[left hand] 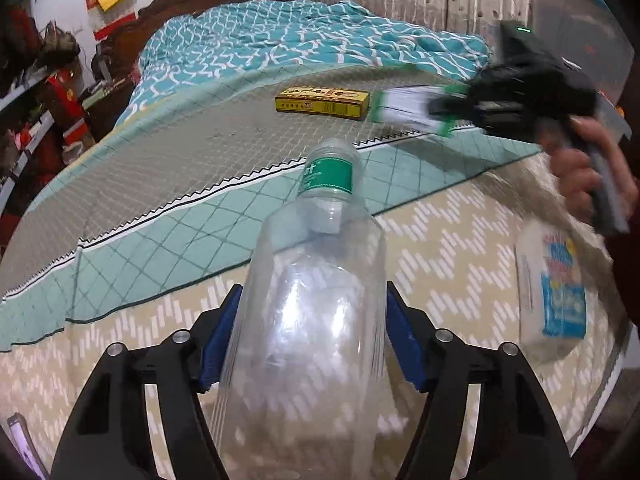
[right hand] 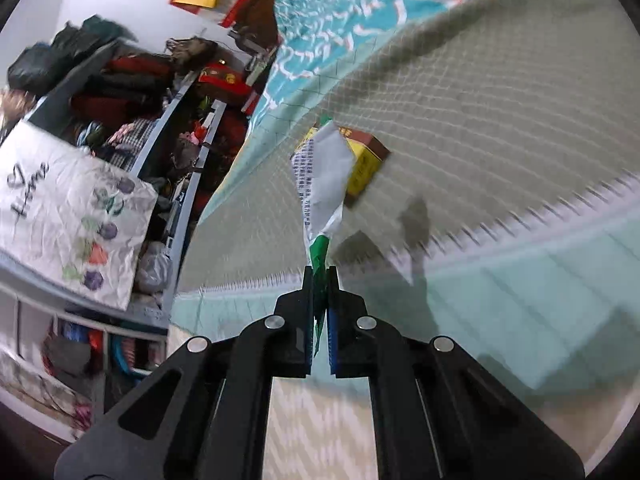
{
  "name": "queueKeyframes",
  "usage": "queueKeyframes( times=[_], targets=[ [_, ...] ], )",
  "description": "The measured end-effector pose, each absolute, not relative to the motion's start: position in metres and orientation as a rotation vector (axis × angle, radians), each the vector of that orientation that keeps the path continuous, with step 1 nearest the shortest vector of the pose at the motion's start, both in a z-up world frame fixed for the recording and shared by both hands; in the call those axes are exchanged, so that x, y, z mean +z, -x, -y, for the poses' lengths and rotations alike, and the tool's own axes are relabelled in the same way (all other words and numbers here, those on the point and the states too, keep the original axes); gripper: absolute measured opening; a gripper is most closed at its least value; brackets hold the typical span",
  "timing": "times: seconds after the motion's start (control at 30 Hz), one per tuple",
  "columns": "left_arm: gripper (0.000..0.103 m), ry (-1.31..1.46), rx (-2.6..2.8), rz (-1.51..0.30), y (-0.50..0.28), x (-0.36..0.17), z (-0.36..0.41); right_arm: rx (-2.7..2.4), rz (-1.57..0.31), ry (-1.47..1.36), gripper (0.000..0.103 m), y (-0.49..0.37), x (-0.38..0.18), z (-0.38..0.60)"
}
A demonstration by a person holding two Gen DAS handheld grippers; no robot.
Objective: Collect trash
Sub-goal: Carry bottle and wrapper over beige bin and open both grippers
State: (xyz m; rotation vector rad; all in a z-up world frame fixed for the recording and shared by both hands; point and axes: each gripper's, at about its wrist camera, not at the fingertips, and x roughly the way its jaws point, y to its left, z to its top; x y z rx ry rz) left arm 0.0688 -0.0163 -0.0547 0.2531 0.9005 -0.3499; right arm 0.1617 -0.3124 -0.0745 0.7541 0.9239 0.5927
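My left gripper is shut on a clear empty plastic bottle with a green label, held above the bed edge. My right gripper is shut on a white and green wrapper, lifted above the bed; it shows in the left wrist view at the right, in front of that gripper. A yellow and brown box lies on the grey quilted bedspread; in the right wrist view the box is partly hidden behind the wrapper.
A white packet with blue print lies at the bed's right edge. A teal patterned blanket is bunched at the back. Cluttered shelves stand left of the bed. A clear bin is at the upper right.
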Motion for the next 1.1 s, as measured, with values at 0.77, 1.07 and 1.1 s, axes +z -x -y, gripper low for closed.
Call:
queueKeyframes(
  times=[0.77, 1.07, 1.1],
  targets=[
    [0.061, -0.315, -0.990, -0.979, -0.057, -0.005, 0.282, -0.056, -0.609, -0.901, 0.007, 0.124, -0.133, 0.559],
    [0.062, -0.370, -1.145, -1.127, -0.074, -0.048, 0.485, -0.217, -0.605, -0.949, 0.011, 0.118, -0.149, 0.634],
    [0.063, -0.370, -1.144, -1.125, -0.076, -0.053, 0.498, -0.241, -0.606, -0.959, 0.011, 0.115, -0.151, 0.637]
  ],
)
